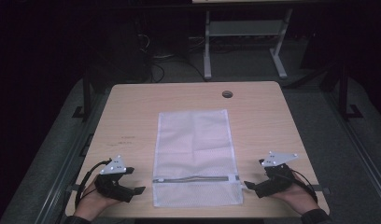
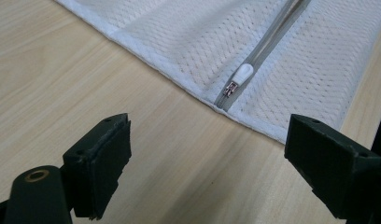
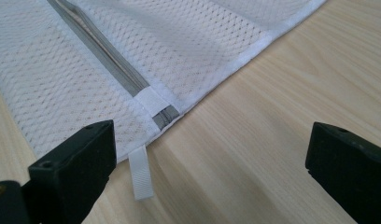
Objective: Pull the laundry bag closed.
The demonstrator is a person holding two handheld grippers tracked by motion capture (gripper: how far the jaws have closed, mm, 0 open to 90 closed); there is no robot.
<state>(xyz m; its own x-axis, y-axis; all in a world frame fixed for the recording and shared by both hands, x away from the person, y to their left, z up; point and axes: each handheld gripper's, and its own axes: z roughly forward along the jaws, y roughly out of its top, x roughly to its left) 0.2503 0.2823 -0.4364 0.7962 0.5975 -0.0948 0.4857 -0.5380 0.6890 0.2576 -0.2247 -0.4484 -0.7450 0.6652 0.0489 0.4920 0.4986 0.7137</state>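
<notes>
- Left tongs (image 1: 141, 190): in the person's left hand (image 1: 93, 198) near the counter's near-left corner, pointing right at the mesh bag. In the left gripper view the jaws stand wide apart with bare wood between them, holding nothing.
- White mesh laundry bag (image 1: 193, 140): flat in the middle of the wooden counter (image 1: 132, 107), long side running away from the person, both tongs just off its near corners. It looks light, limp and thin, likely to slide or bunch rather than resist.
- Grey zipper (image 1: 193, 179): crosses the bag near its close end. Its slider with a white pull (image 2: 241, 74) sits at the left end, just ahead of the left tongs, and is probably the best grip for opening.
- White ribbon tab (image 3: 141, 177): sticks out past the bag's right edge beside the zipper's stitched end, a handy anchor hold.
- Right tongs (image 1: 247, 186): in the right hand (image 1: 298, 193), aimed left at that tab, jaws spread wide and empty.
</notes>
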